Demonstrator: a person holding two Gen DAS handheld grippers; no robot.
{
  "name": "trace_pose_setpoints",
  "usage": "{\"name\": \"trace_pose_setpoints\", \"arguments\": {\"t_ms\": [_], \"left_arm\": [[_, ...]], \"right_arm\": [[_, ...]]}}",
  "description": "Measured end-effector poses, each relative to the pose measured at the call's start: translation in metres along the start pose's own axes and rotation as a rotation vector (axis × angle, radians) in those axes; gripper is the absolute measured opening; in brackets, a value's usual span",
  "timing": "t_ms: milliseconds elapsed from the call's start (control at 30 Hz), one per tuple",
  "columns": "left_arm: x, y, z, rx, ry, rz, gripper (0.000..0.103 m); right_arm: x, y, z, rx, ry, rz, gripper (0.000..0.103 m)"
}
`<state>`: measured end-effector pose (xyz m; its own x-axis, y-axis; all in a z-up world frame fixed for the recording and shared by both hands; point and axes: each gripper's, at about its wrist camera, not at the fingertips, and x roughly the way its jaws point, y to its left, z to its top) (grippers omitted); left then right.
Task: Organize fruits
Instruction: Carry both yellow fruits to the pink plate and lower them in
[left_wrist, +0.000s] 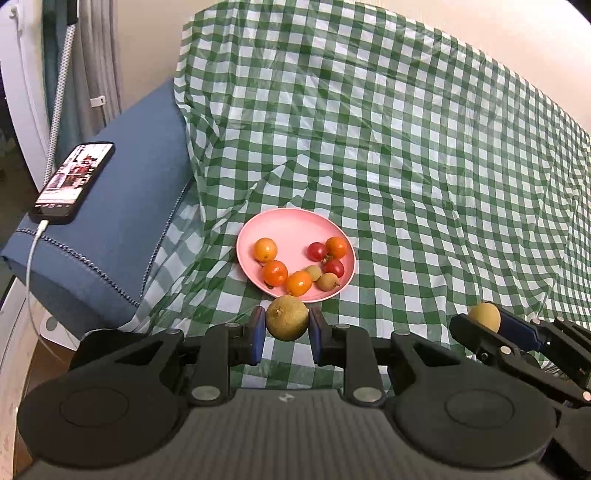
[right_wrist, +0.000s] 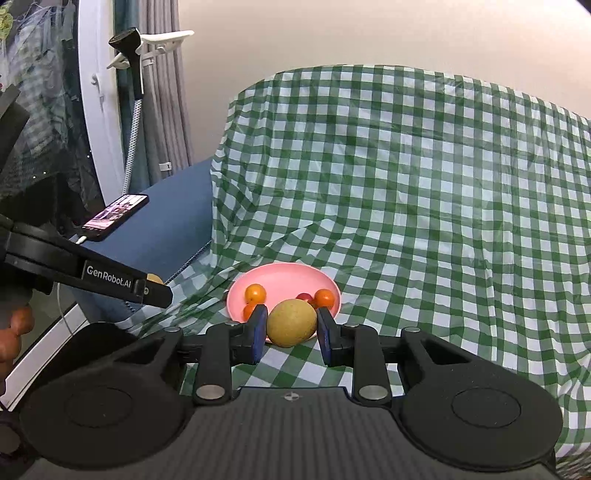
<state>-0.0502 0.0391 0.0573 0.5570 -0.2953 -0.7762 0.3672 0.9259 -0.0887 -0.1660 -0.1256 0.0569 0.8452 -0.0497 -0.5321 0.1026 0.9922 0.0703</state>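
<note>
A pink plate (left_wrist: 291, 225) lies on the green checked cloth and holds several small orange, red and tan fruits; it also shows in the right wrist view (right_wrist: 284, 275). My left gripper (left_wrist: 287, 328) is shut on a round tan-green fruit (left_wrist: 287, 322), just in front of the plate's near rim. My right gripper (right_wrist: 291, 328) is shut on a round yellow fruit (right_wrist: 291, 323), also in front of the plate. The right gripper and its fruit (left_wrist: 484, 316) show at the right in the left wrist view.
The green checked cloth (left_wrist: 406, 166) drapes over a raised back. A blue cushion (left_wrist: 122, 221) at the left carries a phone (left_wrist: 74, 182) on a white cable. Curtains and a white frame stand at the far left.
</note>
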Motion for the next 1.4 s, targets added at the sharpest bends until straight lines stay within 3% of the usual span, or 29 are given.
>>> {"name": "trace_pose_setpoints", "arguments": {"t_ms": [600, 1400], "left_arm": [[0.003, 0.004, -0.008, -0.002, 0.022, 0.011, 0.027], [0.074, 0.012, 0.016, -0.001, 0.144, 0.039, 0.027]], "right_arm": [[0.004, 0.003, -0.006, 0.004, 0.026, 0.016, 0.03], [0.072, -0.018, -0.004, 0.023, 0.123, -0.007, 0.03]]}}
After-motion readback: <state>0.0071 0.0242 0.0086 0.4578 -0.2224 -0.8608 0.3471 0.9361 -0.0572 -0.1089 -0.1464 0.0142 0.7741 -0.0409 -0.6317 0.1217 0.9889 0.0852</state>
